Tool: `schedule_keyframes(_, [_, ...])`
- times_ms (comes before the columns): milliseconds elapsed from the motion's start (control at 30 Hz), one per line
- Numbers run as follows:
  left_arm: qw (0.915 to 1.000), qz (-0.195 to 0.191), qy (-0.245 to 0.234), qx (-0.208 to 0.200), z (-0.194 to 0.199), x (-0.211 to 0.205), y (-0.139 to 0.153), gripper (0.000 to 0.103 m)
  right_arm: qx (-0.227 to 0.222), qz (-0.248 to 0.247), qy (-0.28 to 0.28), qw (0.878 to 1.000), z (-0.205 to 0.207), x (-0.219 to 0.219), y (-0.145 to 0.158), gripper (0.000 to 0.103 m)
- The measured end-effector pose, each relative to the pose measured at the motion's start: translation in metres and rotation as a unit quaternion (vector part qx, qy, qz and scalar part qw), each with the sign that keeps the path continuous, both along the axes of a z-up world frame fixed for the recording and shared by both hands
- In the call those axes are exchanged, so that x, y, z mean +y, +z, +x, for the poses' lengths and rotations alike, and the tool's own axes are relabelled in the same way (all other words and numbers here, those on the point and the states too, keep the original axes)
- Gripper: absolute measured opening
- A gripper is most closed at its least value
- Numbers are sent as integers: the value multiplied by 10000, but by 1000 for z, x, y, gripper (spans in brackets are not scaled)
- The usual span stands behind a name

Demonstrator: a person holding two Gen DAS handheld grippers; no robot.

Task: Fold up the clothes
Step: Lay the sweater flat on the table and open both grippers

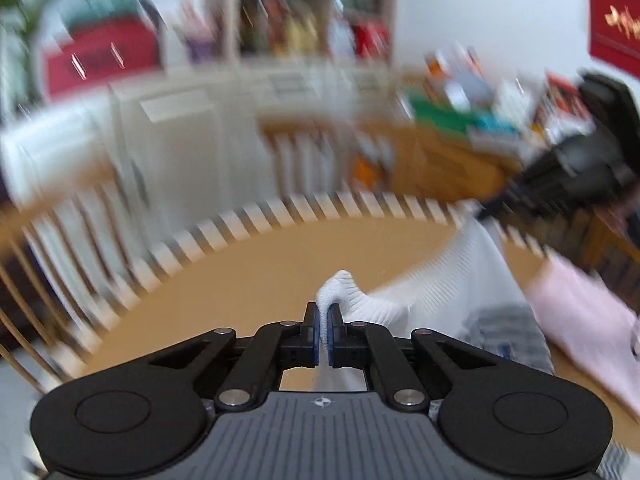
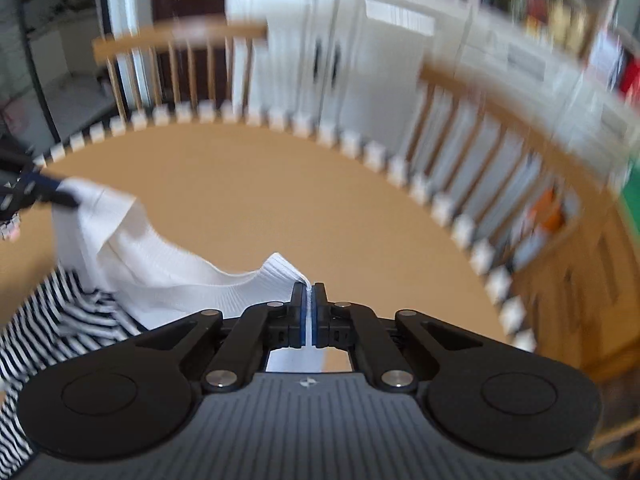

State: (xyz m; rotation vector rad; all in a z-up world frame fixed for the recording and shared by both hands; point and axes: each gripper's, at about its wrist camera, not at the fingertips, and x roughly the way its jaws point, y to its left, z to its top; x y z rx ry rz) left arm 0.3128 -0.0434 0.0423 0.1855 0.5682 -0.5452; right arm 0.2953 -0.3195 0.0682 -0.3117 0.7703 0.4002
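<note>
A white ribbed garment [image 1: 452, 280] hangs stretched between both grippers above the tan table [image 1: 260, 272]. My left gripper [image 1: 323, 310] is shut on one bunched corner of it. My right gripper [image 2: 308, 292] is shut on another edge of the white garment [image 2: 160, 268], the cloth pinched thin between its blue pads. Each wrist view shows the other gripper: the right gripper [image 1: 490, 210] at the upper right, the left gripper [image 2: 66, 199] at the far left, both clamped on the cloth. The lower part of the garment is hidden under the gripper bodies.
A black-and-white striped garment [image 2: 60, 320] lies on the table below the white one. A pink garment [image 1: 580, 320] lies at the right. The round table [image 2: 280, 192] has a striped rim. Wooden chairs [image 2: 180, 40], white cabinets and cluttered shelves stand around it.
</note>
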Motion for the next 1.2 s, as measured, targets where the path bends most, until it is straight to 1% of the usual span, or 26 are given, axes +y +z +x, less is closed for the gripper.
schedule_keyframes(67, [9987, 160, 258, -421, 18, 4, 28, 4, -430, -197, 196, 9987, 8, 9, 27, 2])
schedule_keyframes(133, [9968, 424, 434, -514, 53, -1, 35, 4, -547, -435, 210, 9973, 34, 16, 35, 2])
schedule_keyframes(167, [9959, 578, 514, -473, 74, -4, 31, 4, -476, -477, 143, 9976, 55, 19, 29, 2])
schedule_keyframes(200, [9943, 799, 567, -414, 96, -10, 22, 4, -385, -508, 64, 9979, 77, 22, 21, 2])
schedule_keyframes(267, [9882, 1368, 645, -253, 141, -28, -12, 4, -150, -532, -140, 9984, 121, 29, -8, 2])
schedule_keyframes(333, [9791, 1828, 867, 204, 180, -40, -54, 5, 146, -527, -407, 9977, 147, 33, -47, 2])
schedule_keyframes(367, [9728, 2052, 978, 438, 199, -46, -75, 5, 229, -477, -573, 9970, 160, 37, -68, 2])
schedule_keyframes(400, [9676, 2198, 1084, 608, 209, -49, -92, 7, 287, -404, -729, 9961, 166, 40, -83, 3])
schedule_keyframes(433, [9651, 2209, 1255, 633, 212, -50, -102, 7, 275, -297, -950, 9946, 170, 42, -94, 3])
schedule_keyframes(467, [9626, 2208, 1432, 647, 214, -52, -112, 8, 253, -185, -1182, 9925, 173, 45, -105, 3])
schedule_keyframes(533, [9661, 1801, 1689, 753, 212, -46, -118, 9, 218, 83, -1465, 9889, 173, 44, -115, 3])
schedule_keyframes(567, [9662, 1771, 1718, 746, 210, -45, -121, 10, 188, 159, -1540, 9878, 170, 43, -118, 3])
schedule_keyframes(667, [9663, 1833, 1685, 658, 204, -44, -127, 12, 170, -98, -1568, 9874, 176, 45, -130, 3])
schedule_keyframes(700, [9667, 1837, 1676, 608, 200, -38, -124, 15, 176, -171, -1598, 9868, 177, 45, -133, 3])
schedule_keyframes(733, [9662, 1816, 1734, 588, 198, -35, -122, 18, 180, -238, -1701, 9850, 180, 46, -137, 6])
schedule_keyframes(767, [9656, 1792, 1797, 571, 195, -32, -120, 27, 183, -305, -1816, 9827, 184, 47, -141, 13])
schedule_keyframes(800, [9649, 1769, 1861, 554, 193, -30, -119, 38, 215, -336, -1996, 9791, 183, 45, -145, 38])
schedule_keyframes(833, [9638, 1748, 1936, 556, 189, -25, -116, 43, 181, -197, -2057, 9783, 177, 44, -145, 64])
schedule_keyframes(867, [9638, 1680, 1995, 555, 185, -21, -112, 45, 137, -32, -2096, 9777, 170, 42, -146, 64])
schedule_keyframes(900, [9658, 1521, 2031, 542, 177, -14, -106, 47, 92, 134, -2135, 9768, 163, 41, -146, 58])
schedule_keyframes(933, [9683, 1347, 2035, 531, 168, -4, -99, 50, 41, 338, -2137, 9763, 153, 36, -142, 56])
schedule_keyframes(1000, [9714, 949, 2127, 459, 142, 19, -83, 63, -167, 735, -2141, 9739, 117, 24, -126, 56])
schedule_keyframes(1067, [9736, 531, 2156, 526, 104, 41, -69, 68, -323, 1054, -2079, 9719, 78, 13, -110, 56])
schedule_keyframes(1133, [9742, 214, 2124, 739, 62, 60, -60, 73, -335, 1146, -1964, 9732, 37, 7, -99, 56])
schedule_keyframes(1200, [9709, 54, 2216, 902, 26, 77, -56, 77, -304, 1115, -1860, 9757, -10, 5, -93, 56])
